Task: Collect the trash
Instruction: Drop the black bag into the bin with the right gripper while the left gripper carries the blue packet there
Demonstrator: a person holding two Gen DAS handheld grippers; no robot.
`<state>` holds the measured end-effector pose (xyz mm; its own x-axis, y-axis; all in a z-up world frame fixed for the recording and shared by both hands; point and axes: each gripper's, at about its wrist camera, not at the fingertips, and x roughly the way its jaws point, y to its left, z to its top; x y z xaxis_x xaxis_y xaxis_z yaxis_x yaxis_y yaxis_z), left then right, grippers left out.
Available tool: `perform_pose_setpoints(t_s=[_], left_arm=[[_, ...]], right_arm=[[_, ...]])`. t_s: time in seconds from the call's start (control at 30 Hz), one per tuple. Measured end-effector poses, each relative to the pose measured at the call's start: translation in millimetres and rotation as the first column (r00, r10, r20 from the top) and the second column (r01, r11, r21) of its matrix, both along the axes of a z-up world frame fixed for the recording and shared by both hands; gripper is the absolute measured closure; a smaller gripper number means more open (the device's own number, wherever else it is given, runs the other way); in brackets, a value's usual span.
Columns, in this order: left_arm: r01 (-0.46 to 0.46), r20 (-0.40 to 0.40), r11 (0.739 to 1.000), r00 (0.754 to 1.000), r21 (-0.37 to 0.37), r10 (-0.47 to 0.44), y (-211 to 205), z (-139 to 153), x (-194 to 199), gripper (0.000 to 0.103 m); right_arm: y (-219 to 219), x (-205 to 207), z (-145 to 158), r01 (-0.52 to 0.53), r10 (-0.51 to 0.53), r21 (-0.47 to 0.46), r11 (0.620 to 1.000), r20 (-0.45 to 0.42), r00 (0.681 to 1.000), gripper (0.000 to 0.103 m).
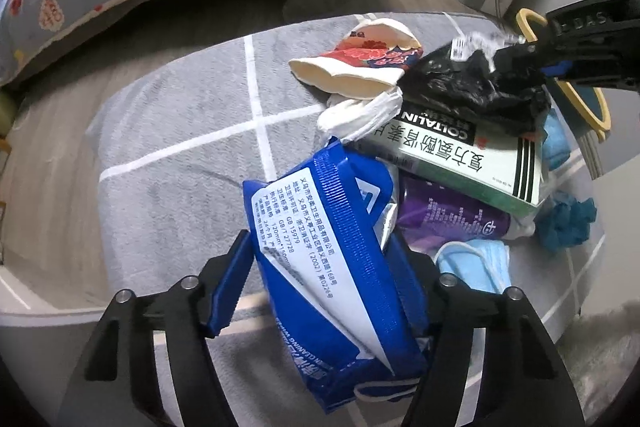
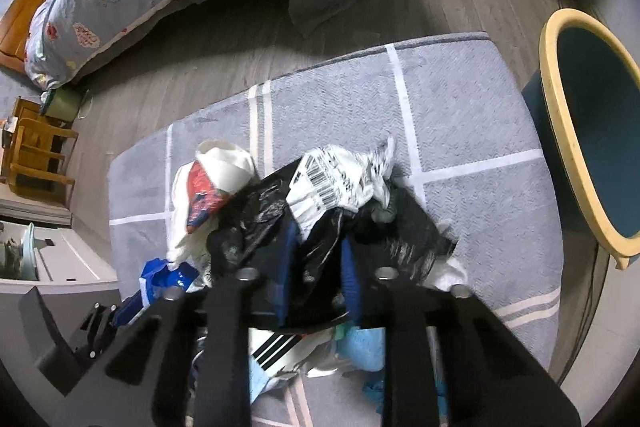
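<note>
Left wrist view: left tongs (image 1: pixel 320 291) grip blue wipes pack (image 1: pixel 320 267); at 2 o'clock, right tongs (image 2: pixel 316 267) pinch black bag (image 2: pixel 264 219); bin (image 2: pixel 560 131) at 3 o'clock.

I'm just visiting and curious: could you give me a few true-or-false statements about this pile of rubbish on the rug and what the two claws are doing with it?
1. The left claw has the blue wipes packet between its fingers. True.
2. The right claw is closed on the black plastic bag. True.
3. The bin is full of rubbish. False: what shows of its inside is bare.
4. The green-and-white box stands alone on bare floor. False: it lies in the pile on the grey rug.
</note>
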<state>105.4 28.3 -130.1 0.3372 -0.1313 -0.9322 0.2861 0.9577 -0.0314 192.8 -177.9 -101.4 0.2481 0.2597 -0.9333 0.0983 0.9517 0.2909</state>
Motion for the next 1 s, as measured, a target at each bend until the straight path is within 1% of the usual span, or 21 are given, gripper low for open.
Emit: perform_pose_setpoints(t_s=[0.1, 0.23, 0.3, 0.37, 0.5, 0.57, 0.67, 0.77, 0.83, 0.9, 1.0], left_arm=[[-0.007, 0.014, 1.0, 1.0, 0.0, 0.007, 1.7, 4.9, -1.1, 0.038], [-0.026, 0.028, 1.0, 0.999, -0.006, 0.026, 7.0, 11.7, -6.2, 0.038], [-0.022, 0.048, 1.0, 0.999, -0.004, 0.022, 6.8, 18.4, -10.2, 0.038], [-0.022, 0.064, 1.0, 0.998, -0.013, 0.023, 7.9, 26.1, -18.2, 0.038], [-0.017, 0.128, 1.0, 0.992, 0.004, 0.017, 4.2, 47.8, -25.5, 0.038], [-0.022, 0.153, 1.0, 0.988, -0.005, 0.023, 4.1, 58.5, -26.0, 0.038], [-0.038, 0.194, 0.999, 0.98, -0.028, 0.043, 3.5, 75.2, -24.3, 0.038], [-0.045, 0.25, 0.999, 0.967, -0.025, 0.05, 3.1, 92.8, -24.8, 0.038], [-0.056, 0.282, 0.998, 0.957, -0.041, 0.065, 3.6, 106.3, -21.6, 0.038], [-0.068, 0.307, 0.996, 0.948, -0.058, 0.083, 4.7, 118.0, -19.5, 0.038], [-0.077, 0.345, 0.995, 0.934, -0.056, 0.092, 5.9, 129.5, -15.4, 0.038]], right_arm=[[-2.6, -4.5, 9.5, -0.007, 0.008, -0.02, 1.0, 0.022, 1.0, 0.086], [-8.8, -11.7, 22.1, -0.009, 0.01, -0.024, 1.0, 0.045, 0.999, 0.086], [-13.9, -17.1, 32.0, -0.008, 0.01, -0.034, 0.999, 0.068, 0.998, 0.086], [-20.3, -21.7, 41.3, -0.001, 0.003, -0.023, 1.0, 0.087, 0.996, 0.086], [-30.8, -31.7, 63.4, 0.005, -0.002, -0.018, 1.0, 0.14, 0.99, 0.086], [-37.0, -38.2, 76.0, 0.007, -0.004, -0.018, 1.0, 0.173, 0.985, 0.086], [-46.1, -43.8, 87.4, 0.015, -0.011, -0.021, 1.0, 0.199, 0.98, 0.086], [-58.8, -47.5, 95.5, 0.026, -0.021, -0.022, 0.999, 0.217, 0.976, 0.086], [-68.4, -51.0, 100.2, 0.035, -0.027, -0.028, 0.999, 0.235, 0.972, 0.086], [-76.9, -54.0, 102.8, 0.049, -0.038, -0.036, 0.998, 0.244, 0.969, 0.086], [-94.0, -56.1, 104.5, 0.076, -0.067, -0.024, 0.997, 0.25, 0.966, 0.086]])
